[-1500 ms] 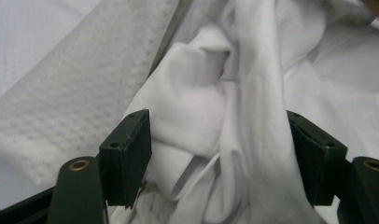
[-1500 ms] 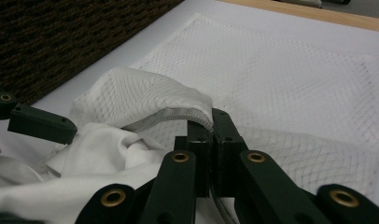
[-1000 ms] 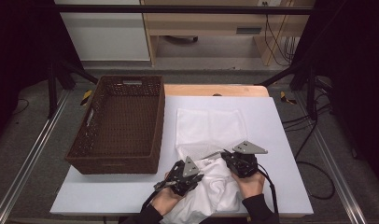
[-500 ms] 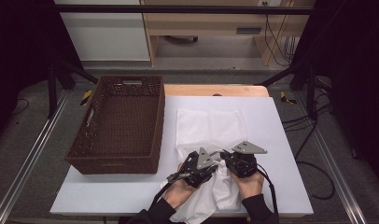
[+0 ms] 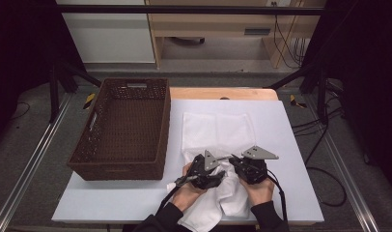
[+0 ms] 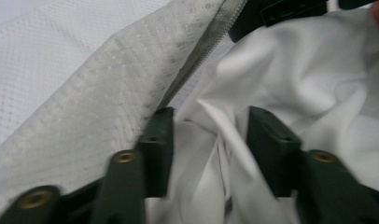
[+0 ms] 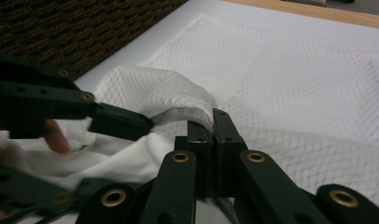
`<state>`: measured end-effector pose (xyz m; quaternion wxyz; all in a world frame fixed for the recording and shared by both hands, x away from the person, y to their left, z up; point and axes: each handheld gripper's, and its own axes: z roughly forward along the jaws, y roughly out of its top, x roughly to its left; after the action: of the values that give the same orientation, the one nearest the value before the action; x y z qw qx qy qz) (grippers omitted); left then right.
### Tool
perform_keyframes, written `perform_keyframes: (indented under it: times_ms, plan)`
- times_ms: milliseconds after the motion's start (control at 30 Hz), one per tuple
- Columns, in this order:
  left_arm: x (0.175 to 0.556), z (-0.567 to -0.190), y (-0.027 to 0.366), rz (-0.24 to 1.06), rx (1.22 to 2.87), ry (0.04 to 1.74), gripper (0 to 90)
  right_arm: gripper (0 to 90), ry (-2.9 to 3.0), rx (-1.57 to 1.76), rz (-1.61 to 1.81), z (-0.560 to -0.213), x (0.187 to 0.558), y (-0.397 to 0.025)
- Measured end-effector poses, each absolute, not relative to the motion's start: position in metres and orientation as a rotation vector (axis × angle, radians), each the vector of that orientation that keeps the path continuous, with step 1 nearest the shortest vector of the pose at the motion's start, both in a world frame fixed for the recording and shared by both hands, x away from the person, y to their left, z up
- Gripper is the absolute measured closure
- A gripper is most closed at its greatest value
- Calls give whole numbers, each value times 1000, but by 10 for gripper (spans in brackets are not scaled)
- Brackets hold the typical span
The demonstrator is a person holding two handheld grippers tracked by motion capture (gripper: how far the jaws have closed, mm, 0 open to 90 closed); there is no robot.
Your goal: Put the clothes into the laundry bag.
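Note:
A white mesh bag [image 5: 218, 128] lies flat mid-table, its zippered mouth toward me. My right gripper [image 5: 234, 159] is shut on the bag's zipper edge [image 7: 183, 114] and holds that lip raised [image 7: 212, 126]. A crumpled white cloth [image 5: 223, 198] lies at the mouth and hangs over the table's front edge. My left gripper [image 5: 219, 171] sits just left of the right one, on the cloth. Its jaws stand apart [image 6: 211, 140], with folds of cloth [image 6: 295, 70] bunched between them, beneath the lifted mesh [image 6: 85, 107]. In the right gripper view one left jaw tip reaches the bag's mouth.
A dark brown wicker basket [image 5: 121, 169] with nothing in it stands on the left of the white table [image 5: 112, 203], close beside the bag. A wooden strip [image 5: 223, 93] runs along the table's far edge. Metal rails flank both sides.
My left gripper has moved right across the cloth toward the right gripper and the bag's mouth. The right gripper has stayed put, still holding the zipper edge.

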<state>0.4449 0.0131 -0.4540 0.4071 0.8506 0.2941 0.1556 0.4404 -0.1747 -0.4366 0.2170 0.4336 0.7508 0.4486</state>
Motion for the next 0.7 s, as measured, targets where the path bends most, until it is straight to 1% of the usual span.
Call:
perform_keyframes:
  times_ms: [33,67,167,300,433,467,500,533,600,667,700]
  plan:
    - [442,-450,16,385,2149,738,403,877,2076,1207,1246,-436,440,-175]
    - [439,-447,20,385,2148,730,368,877,2075,1206,1246,-436,440,-176]
    - [427,-438,32,376,2158,714,316,877,2072,1211,1245,-436,441,-177]
    - [412,-437,50,405,2177,711,312,877,2073,1209,1240,-436,440,-177]
    - [408,-450,66,377,2189,770,348,877,2075,1211,1236,-436,440,-176]
    - [410,-455,69,346,2186,786,379,877,2076,1213,1237,-437,441,-176]
    - [411,-460,69,324,2188,793,430,878,2078,1210,1237,-437,441,-176]
    - [413,-464,69,313,2195,801,454,878,2081,1206,1235,-437,441,-176]
    - [415,-468,68,299,2190,808,568,877,2081,1211,1236,-437,440,-175]
    - [415,-467,67,322,2186,801,683,878,2083,1210,1232,-437,440,-175]
    - [414,-466,67,299,2176,805,773,878,2083,1210,1233,-437,440,-175]
